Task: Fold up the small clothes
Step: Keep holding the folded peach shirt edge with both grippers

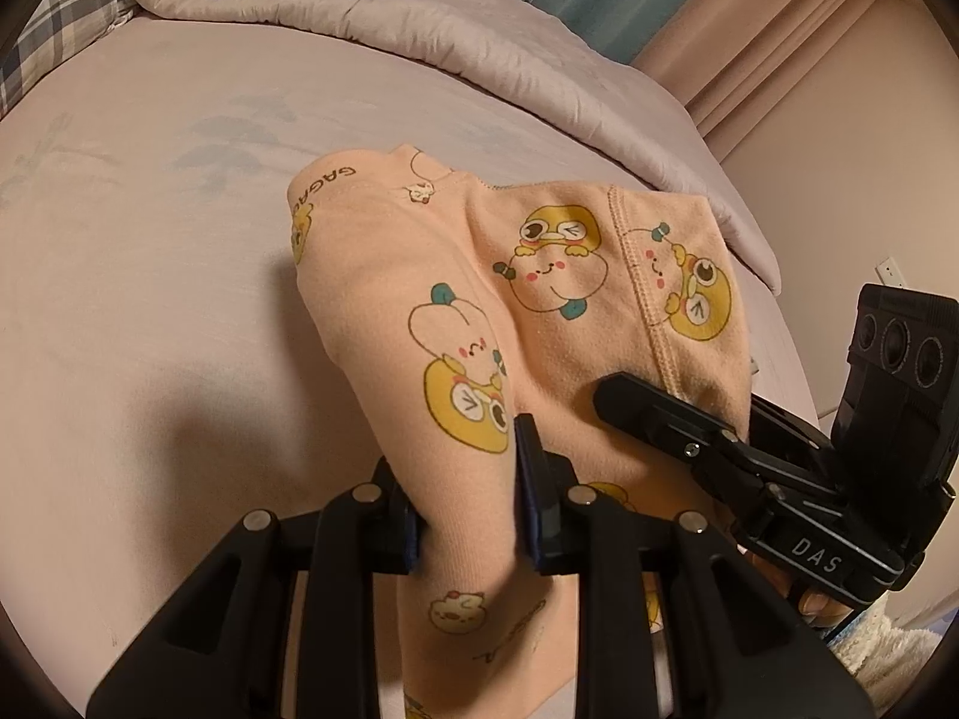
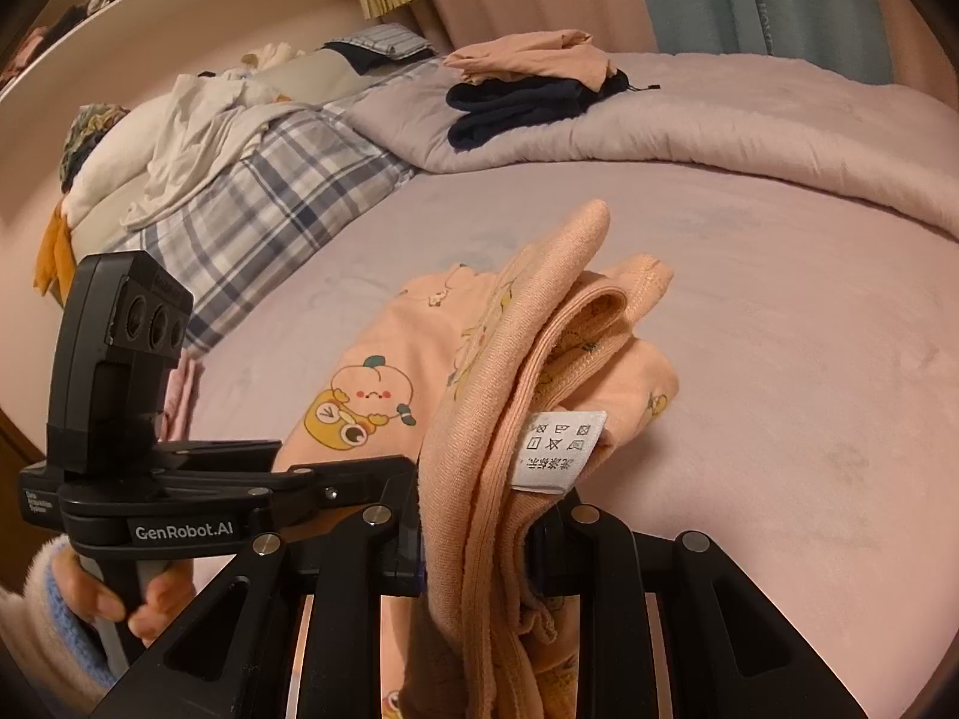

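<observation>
The peach cotton garment printed with yellow cartoon ducks (image 1: 575,275), limp and light, droops onto the pink bed (image 1: 150,299), both the left gripper (image 1: 467,515) and right gripper (image 2: 479,533) clamped on bunched edges; seams grip best.

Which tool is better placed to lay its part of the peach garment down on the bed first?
Probably the left tool. Its part of the peach garment already slopes onto the bed, while the right tool holds a bunched waistband edge.
</observation>
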### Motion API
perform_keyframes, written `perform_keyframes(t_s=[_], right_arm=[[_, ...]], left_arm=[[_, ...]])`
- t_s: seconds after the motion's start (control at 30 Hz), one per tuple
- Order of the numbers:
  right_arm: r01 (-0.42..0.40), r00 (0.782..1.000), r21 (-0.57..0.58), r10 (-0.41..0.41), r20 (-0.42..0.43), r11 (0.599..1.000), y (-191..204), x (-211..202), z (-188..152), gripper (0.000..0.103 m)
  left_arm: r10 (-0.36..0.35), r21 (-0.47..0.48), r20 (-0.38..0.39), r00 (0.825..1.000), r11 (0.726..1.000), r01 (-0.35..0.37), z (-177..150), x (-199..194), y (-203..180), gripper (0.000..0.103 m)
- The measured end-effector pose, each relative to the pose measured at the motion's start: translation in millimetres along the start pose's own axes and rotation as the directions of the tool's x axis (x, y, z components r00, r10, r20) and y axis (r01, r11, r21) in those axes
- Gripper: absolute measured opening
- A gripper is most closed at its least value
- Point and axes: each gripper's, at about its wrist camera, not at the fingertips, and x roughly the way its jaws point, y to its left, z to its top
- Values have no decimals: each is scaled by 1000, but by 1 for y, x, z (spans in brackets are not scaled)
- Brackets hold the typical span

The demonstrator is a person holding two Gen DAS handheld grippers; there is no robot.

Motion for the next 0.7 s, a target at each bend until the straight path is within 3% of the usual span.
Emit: perform_keyframes(t_s=[0.7], right_arm=[[11,1000,23,-11,-3,1000,-10,12,6,26]], left_arm=[[1,-10,-17,1000,1000,-2,4,4,-2,25]])
